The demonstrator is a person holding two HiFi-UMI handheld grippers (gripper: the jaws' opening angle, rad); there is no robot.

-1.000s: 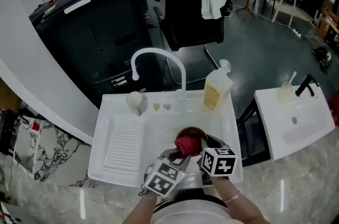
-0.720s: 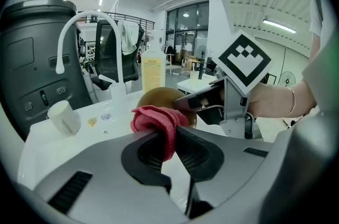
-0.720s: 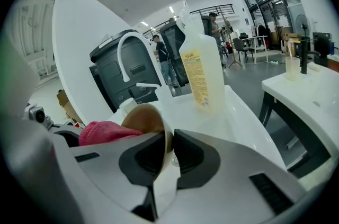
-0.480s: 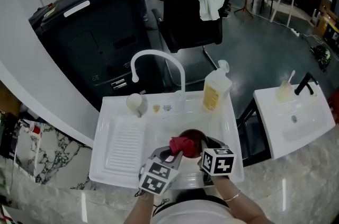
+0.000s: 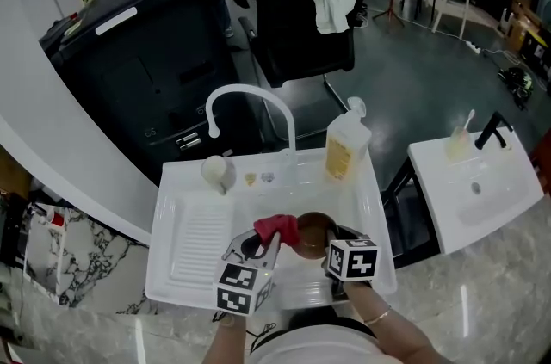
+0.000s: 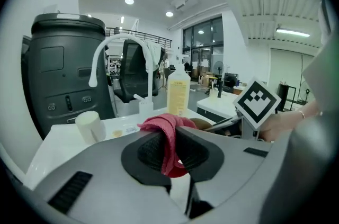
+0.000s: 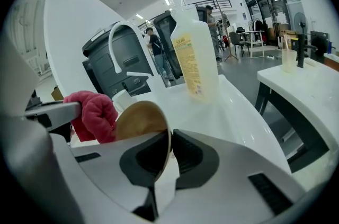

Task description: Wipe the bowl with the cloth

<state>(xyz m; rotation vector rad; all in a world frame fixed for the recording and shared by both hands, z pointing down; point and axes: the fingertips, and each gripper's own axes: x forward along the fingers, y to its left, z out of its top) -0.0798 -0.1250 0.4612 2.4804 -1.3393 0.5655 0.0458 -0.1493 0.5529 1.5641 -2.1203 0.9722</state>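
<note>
Lifts the red cloth (image 5: pixel 276 226), pinched in the left gripper (image 6: pixel 169 148), leftward off the brown bowl (image 5: pixel 315 231), tightens the right gripper (image 7: pixel 170 150) on its rim above the sink (image 5: pixel 165 212), likely between wiping strokes.

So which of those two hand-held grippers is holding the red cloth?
The left hand-held gripper: its jaws pinch the red cloth. The right hand-held gripper, jaws just closed further, clamps the rim of the brown bowl instead.

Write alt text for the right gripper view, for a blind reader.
The right gripper, its jaws just closed tighter, clamps the rim of a tilted brown bowl. The left gripper holds a red cloth beside the bowl; a pump bottle and faucet stand behind.
</note>
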